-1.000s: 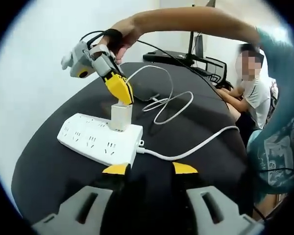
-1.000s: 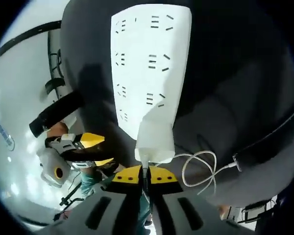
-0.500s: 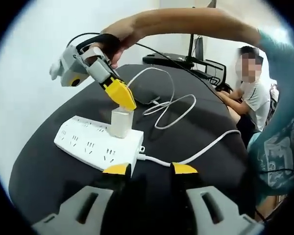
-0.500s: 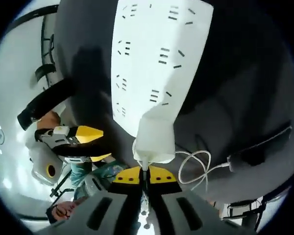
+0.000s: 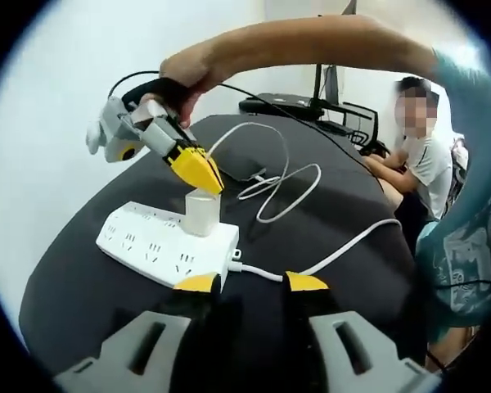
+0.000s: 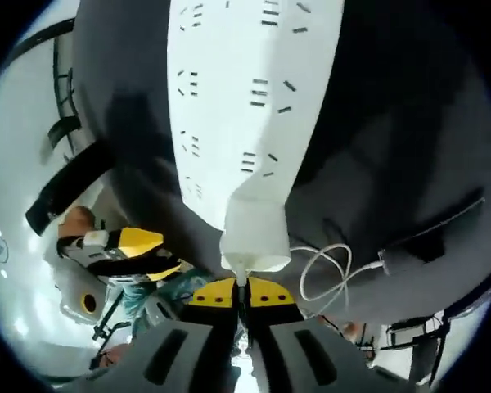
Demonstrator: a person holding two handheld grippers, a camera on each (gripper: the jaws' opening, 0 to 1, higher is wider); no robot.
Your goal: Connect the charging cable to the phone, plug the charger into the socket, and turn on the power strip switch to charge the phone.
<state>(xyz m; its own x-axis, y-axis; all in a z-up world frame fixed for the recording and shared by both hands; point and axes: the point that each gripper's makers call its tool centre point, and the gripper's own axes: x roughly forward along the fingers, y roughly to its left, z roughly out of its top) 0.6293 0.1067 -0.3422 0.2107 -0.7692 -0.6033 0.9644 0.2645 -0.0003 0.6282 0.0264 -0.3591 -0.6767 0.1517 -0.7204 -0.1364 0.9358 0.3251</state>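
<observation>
A white power strip [image 5: 159, 240] lies on the black table, with the white charger [image 5: 202, 212] standing upright in a socket near its right end. My right gripper [image 5: 201, 172], held by a hand, points down onto the charger's top. Its yellow jaws are shut on the charging cable's plug end [image 6: 242, 277] where it leaves the charger [image 6: 256, 235]. The white cable [image 5: 285, 176] loops across the table to the dark phone [image 6: 430, 244]. My left gripper [image 5: 252, 282] hovers open just in front of the strip, holding nothing. The left gripper [image 6: 123, 250] also shows at the left of the right gripper view.
The strip's own white cord [image 5: 335, 250] runs off to the right across the table. A seated person [image 5: 421, 151] is at the far right, behind a desk with a monitor stand [image 5: 319, 78]. A white wall lies to the left.
The right gripper stays on the charger's top and has tilted a little. The strip looks slightly nearer in the right gripper view. The left gripper has hardly moved.
</observation>
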